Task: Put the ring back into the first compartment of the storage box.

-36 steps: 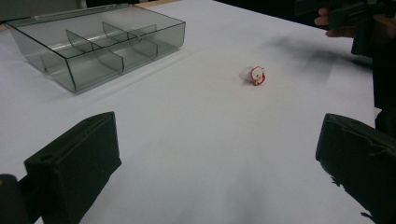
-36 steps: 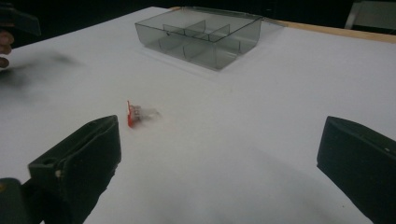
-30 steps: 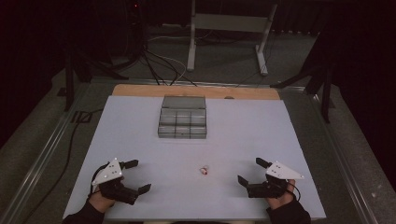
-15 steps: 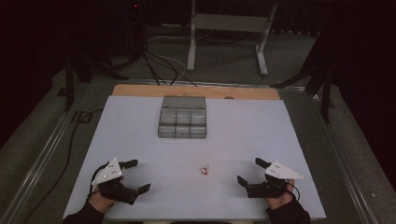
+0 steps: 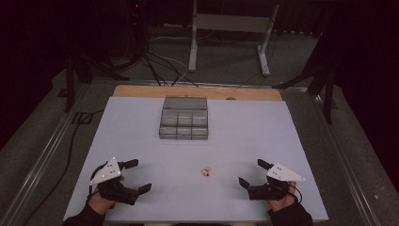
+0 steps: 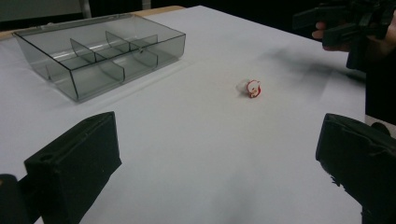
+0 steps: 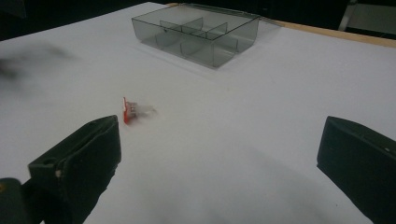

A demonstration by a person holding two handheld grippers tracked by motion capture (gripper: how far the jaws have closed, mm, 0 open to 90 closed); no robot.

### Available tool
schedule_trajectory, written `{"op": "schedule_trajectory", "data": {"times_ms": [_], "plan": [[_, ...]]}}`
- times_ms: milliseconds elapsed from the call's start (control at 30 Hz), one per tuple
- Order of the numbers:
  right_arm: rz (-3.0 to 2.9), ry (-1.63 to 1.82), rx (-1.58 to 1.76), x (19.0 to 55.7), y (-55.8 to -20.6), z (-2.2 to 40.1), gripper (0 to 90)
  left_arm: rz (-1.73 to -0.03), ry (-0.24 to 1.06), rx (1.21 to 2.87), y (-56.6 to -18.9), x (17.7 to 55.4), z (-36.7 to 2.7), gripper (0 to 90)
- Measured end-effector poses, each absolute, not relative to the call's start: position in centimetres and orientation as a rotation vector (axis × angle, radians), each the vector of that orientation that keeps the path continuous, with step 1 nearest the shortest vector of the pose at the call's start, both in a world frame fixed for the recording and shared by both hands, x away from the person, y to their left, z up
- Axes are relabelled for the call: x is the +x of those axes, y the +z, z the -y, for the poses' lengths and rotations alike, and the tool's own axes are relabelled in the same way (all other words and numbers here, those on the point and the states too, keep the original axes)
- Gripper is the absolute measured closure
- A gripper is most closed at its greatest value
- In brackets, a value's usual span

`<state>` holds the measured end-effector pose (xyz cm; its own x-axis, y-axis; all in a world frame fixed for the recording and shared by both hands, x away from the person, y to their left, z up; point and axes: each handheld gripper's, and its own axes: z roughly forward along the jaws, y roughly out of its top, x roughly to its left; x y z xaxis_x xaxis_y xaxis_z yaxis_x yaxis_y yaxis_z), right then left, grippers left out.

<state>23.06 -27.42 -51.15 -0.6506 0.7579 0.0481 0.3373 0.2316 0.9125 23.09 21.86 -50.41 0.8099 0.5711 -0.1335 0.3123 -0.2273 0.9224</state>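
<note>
Small red-and-white clear plastic piece (image 5: 205,171) lies alone on the white table sheet (image 5: 291,141), on the person's side of the smoky transparent compartment box (image 5: 184,118), well apart from it. Everything below is placed relative to that piece.

Left gripper (image 5: 139,176): well to the left of the piece, jaws spread wide, nothing between them. Right gripper (image 5: 254,173): well to its right, jaws also wide apart, empty. Both sit low at the table near the front edge, pointing inward toward the piece. Neither touches it.

In the left gripper view the piece (image 6: 252,88) sits ahead and right of centre, with the box (image 6: 100,54) beyond it to the left. In the right gripper view it (image 7: 130,111) is just past the left jaw; the box (image 7: 201,32) is far behind.

My read: start position, pick not begun. The box lid looks open and the compartments look empty, though that's hard to confirm through the tinted walls.

Next move probably calls for one gripper to close in on the piece, line the jaws up either side of it, and pinch gently. It's tiny and light, so it could easily skid on the sheet. Then carry it up to a compartment.
</note>
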Motion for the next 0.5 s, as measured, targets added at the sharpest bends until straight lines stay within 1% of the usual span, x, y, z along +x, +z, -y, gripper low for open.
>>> {"op": "schedule_trajectory", "data": {"times_ms": [500], "plan": [[-2.105, 1.411, 1.013, 23.1, -51.2, 27.4, 0.0, -0.672, 0.237, 1.826, -49.1, 24.0, -20.7, 0.5]]}}
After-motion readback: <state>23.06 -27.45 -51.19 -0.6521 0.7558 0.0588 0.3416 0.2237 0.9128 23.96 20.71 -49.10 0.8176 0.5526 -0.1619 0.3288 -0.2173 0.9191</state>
